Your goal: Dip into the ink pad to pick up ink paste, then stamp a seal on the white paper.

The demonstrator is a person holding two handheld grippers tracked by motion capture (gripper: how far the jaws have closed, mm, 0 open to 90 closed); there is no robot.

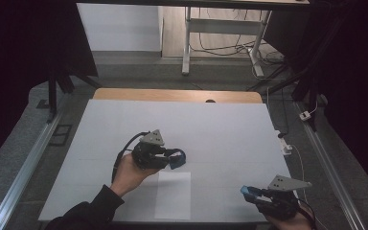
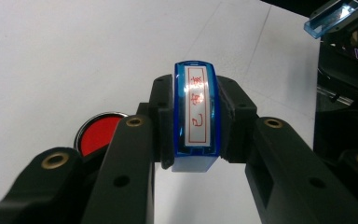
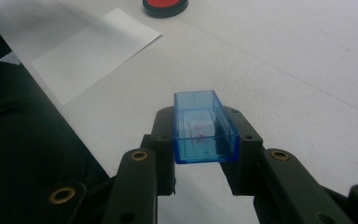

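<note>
Seen from above, the left gripper (image 1: 176, 158) hovers over the white table (image 1: 220, 129) just beyond a paper sheet (image 1: 172, 195); the right gripper (image 1: 247, 192) sits near the front edge.

In the left gripper view, jaws pinch a blue stamp (image 2: 196, 116) beside a red ink pad (image 2: 98, 133).

In the right gripper view, jaws clamp a clear blue cap (image 3: 204, 127), faintly red-smudged inside, perhaps with ink.

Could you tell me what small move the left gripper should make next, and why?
Probably lower the stamp onto the red ink pad: the left gripper grips the stamp, its blue cap already sits off in the right gripper, and the paper sheet is unmarked.
</note>
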